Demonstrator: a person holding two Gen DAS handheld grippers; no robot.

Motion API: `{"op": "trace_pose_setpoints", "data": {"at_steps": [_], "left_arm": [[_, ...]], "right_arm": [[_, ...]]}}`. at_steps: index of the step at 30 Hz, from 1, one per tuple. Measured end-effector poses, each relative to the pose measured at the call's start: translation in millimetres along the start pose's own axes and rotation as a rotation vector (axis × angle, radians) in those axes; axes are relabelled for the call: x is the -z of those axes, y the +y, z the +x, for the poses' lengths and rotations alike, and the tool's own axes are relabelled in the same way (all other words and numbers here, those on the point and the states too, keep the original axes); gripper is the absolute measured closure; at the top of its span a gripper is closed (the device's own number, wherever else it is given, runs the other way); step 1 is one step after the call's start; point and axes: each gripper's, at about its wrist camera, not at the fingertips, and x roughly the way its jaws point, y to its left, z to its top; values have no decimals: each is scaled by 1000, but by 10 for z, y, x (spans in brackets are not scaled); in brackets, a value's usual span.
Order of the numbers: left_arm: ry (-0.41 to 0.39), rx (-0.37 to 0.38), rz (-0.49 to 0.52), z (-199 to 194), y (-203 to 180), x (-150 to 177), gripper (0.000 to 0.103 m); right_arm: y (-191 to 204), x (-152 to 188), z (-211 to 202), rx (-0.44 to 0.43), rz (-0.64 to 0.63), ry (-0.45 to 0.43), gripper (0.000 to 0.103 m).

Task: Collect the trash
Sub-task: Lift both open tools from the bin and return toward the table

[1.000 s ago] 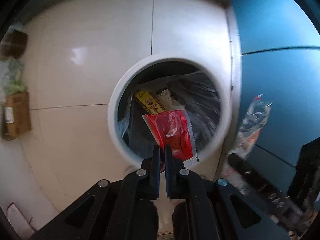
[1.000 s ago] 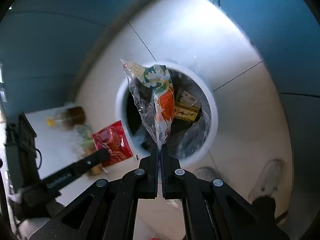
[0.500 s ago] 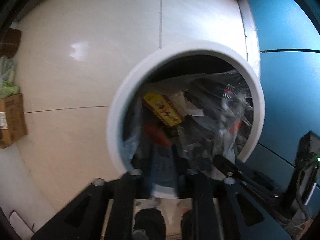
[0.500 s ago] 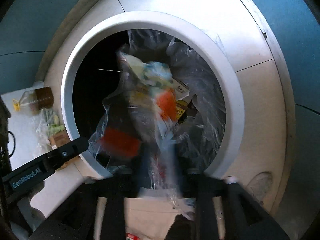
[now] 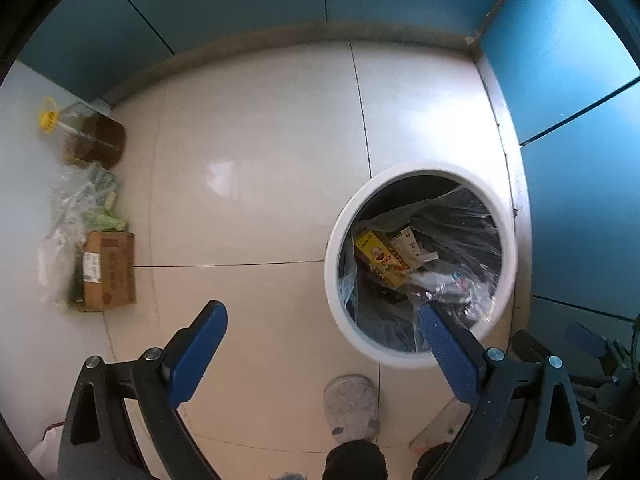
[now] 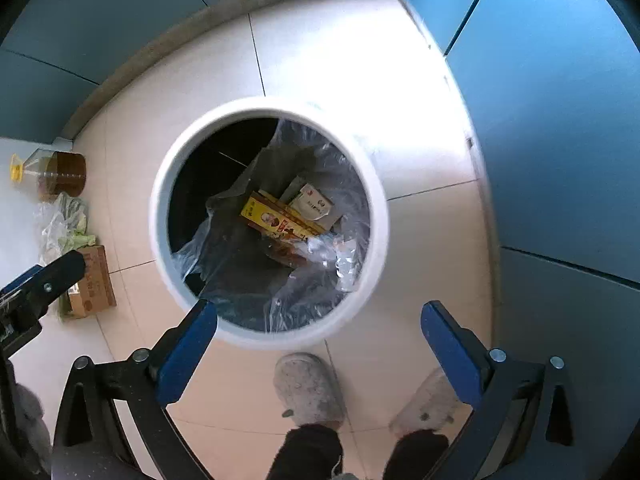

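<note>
A round white trash bin (image 5: 335, 236) (image 6: 160, 184) with a clear liner stands on the tiled floor. Inside lie a yellow box (image 5: 380, 256) (image 6: 276, 220), a white carton (image 6: 314, 206) and clear plastic wrappers (image 5: 448, 284) (image 6: 336, 252). My left gripper (image 5: 320, 320) is open and empty, above the floor just left of the bin. My right gripper (image 6: 318, 316) is open and empty, above the bin's near rim. The left gripper's finger shows at the left edge of the right wrist view (image 6: 52, 276).
At the left by the wall lie a cardboard box (image 5: 108, 276) (image 6: 94, 284), a plastic bag of greens (image 5: 80, 200) (image 6: 66, 220) and a bottle of brown liquid (image 5: 88, 136) (image 6: 60, 172). Blue cabinets (image 5: 580, 160) stand right of the bin. The person's grey slippers (image 6: 308, 388) are below.
Both grippers opened and dropped their wrappers into the bin: the left a red packet, the right a clear printed bag. Both then rose and drew back from the bin.
</note>
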Motion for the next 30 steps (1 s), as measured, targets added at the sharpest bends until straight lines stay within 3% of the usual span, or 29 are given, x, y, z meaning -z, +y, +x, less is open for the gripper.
{"op": "trace_pose_setpoints", "data": {"at_steps": [22,26,30], "left_arm": [[-158,52,-1,-3214,-37,1035,5],[-192,40,28,-3616,-47,1162,5],[-256,-15,63,-4049,-176,1251,5]], "right_arm": [[13,1311,-3785,-1,-64,-265,0],[-30,1526,-4336,-33,-58,-305,0],[-215,1729,-4827,-129,1,-344,0]]}}
